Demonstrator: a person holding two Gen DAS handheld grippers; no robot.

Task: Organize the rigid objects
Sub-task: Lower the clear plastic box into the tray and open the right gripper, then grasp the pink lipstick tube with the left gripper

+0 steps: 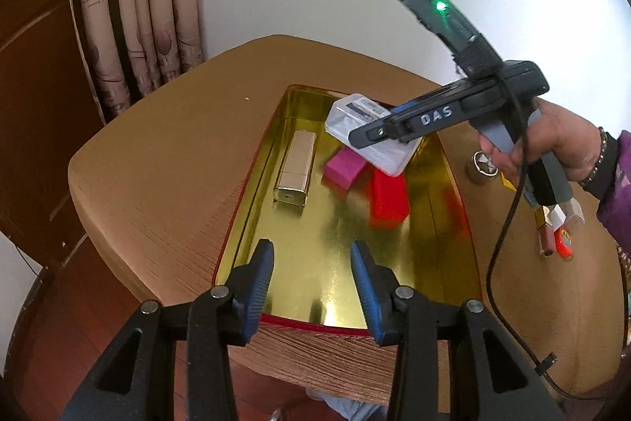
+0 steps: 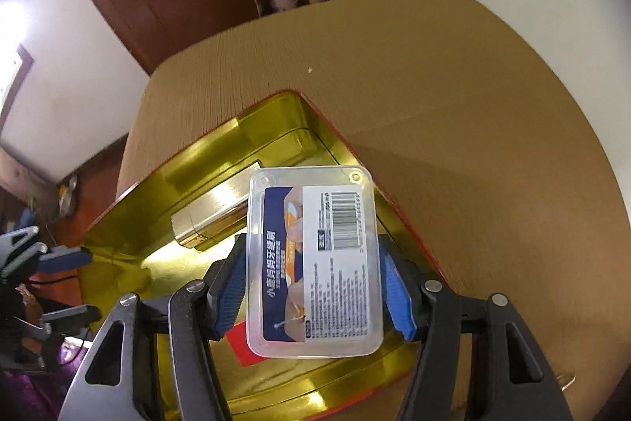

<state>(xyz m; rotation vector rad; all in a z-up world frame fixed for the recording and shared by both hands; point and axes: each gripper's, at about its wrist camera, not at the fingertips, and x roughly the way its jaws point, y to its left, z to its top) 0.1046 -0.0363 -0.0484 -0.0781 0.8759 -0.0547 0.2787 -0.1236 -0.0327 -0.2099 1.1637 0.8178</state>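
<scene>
Clear plastic case [image 2: 315, 259], clamped flat by its long sides in the right gripper [image 2: 313, 281], hangs over the gold tin's [image 1: 252, 180] far corner, apparently for placing inside. Left gripper [image 1: 311, 283] waits open, empty, at its near edge.

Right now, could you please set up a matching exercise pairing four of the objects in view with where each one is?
Things:
1. clear plastic case
2. gold lighter
3. silver socket
4. pink block

Places:
A. on the table, outside the tin
B. held between the right gripper's fingers
C. lying alone in the left part of the gold tin
D. in the tin, beside the red block

Pairs: 1-B, 2-C, 3-A, 4-D
</scene>
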